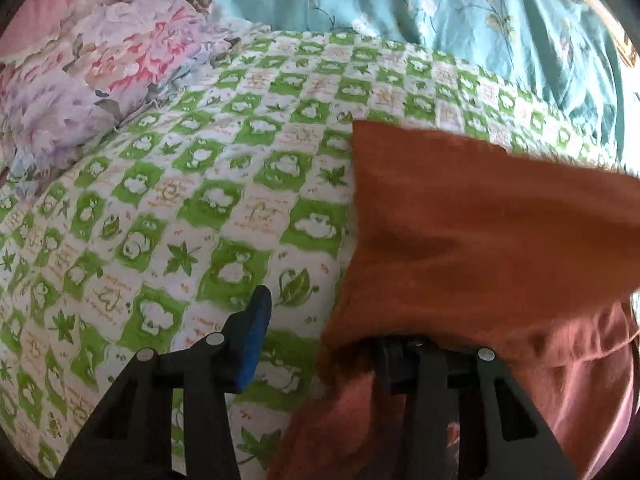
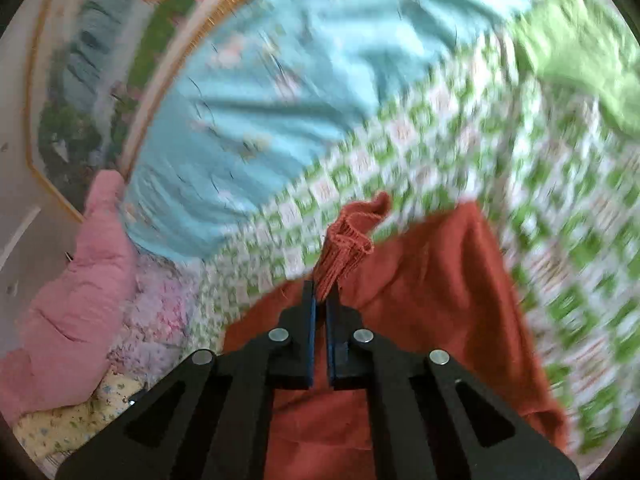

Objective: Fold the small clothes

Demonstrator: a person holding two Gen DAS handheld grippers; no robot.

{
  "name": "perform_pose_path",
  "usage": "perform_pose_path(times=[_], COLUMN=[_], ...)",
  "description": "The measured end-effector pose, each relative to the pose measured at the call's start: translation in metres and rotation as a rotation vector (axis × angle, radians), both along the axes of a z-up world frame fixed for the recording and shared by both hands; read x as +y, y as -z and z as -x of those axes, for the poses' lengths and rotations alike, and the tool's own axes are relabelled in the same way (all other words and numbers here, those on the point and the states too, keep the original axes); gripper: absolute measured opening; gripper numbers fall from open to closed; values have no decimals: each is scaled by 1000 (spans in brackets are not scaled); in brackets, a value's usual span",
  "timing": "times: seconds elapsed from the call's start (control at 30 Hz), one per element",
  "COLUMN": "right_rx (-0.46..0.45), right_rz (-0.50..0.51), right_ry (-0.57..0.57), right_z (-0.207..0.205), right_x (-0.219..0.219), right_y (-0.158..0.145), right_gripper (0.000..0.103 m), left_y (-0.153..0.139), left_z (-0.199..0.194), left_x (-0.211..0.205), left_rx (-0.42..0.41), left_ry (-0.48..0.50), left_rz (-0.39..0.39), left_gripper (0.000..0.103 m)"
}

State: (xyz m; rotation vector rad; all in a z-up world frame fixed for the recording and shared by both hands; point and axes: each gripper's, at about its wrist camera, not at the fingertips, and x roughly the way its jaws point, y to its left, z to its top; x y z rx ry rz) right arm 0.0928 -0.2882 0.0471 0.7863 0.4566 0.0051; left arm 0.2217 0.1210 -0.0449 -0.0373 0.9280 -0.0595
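Two grippers worked one rust cloth [image 1: 480,232] lying on the checked sheet [image 1: 200,184]. The right gripper [image 2: 321,300] was clenched on a bunched hem [image 2: 352,232] of the cloth, which rose above the sheet. The left gripper [image 1: 320,328] had its jaws apart: one finger [image 1: 252,340] stood bare over the sheet, the other lay under the cloth's edge. A teal quilt [image 1: 400,4] lay beyond the sheet.

The right tongs [image 2: 320,304] point forward and a little down, and their blue pads are pressed together on a fold of rust-red cloth [image 2: 344,236]. The left tongs [image 1: 324,332] tilt steeply down with the jaws parted; the cloth covers one finger.
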Motion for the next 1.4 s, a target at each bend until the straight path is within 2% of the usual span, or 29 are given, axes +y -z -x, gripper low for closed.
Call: perform_pose_path(times=[0.07,0.1,0.17,0.23,0.47,0.57,0.63,0.67,0.73,0.77,0.8,0.87,0.93,1.1,1.13,1.17,1.2,1.23,1.27,1.3,1.37,1.4], right_rx=[55,125,217,257,263,349,384,392,374,367,352,324,282,281,281,282,289,293,317,366,363,371], right_rz=[23,33,-18,-53,60,76,70,74,75,79,90,111,138,159,171,188,194,181,161,154,119,135], right_ry=[21,39,43,45,27,18,28,41,76,102,136,170,140,-22,-53,-96,-148,-178,-188,-154,-88,-44], right_z=[8,9,11,16,7,0,4,11,25,32,39,46,44,19,15,7,-1,-6,-11,-14,-8,-3], right_x=[-10,-16,-25,-26,-15,-12,-12,-13,-17,-19,-20,-20,-14,8,13,21,27,28,26,19,5,1], right_y=[11,28,61,82,75,86,91,90,85,81,75,63,54,59,60,63,68,73,81,89,88,84], right_gripper=[5,5,5,5,5,7,16,24,36,45,51,52,52,52,52,52,52,52,50,43,43,45], left_y=[4,5,5,3,5,0,-8,-15,-28,-34,-38,-40,-34,-1,5,6,4,2,1,-1,-2,-3], left_z=[4,5,7,7,4,9,14,17,16,11,3,-18,-46,-121,-130,-137,-140,-142,-144,-145,-147,-146], left_x=[-3,-5,-7,-2,10,15,18,20,20,17,12,0,-11,-33,-35,-39,-44,-49,-52,-55,-58,-57], left_rx=[11,12,12,21,82,119,137,137,115,97,86,80,92,193,206,190,167,157,157,150,137,130], left_ry=[15,21,23,21,41,121,195,231,269,272,268,266,262,228,219,216,225,243,246,238,225,221], left_rz=[1,-3,-17,5,90,130,196,236,263,251,231,213,210,194,194,176,153,135,118,95,49,40], left_gripper=[47,46,46,46,49,48,48,51,63,68,68,70,75,75,74,66,38,24,17,17,18,18])
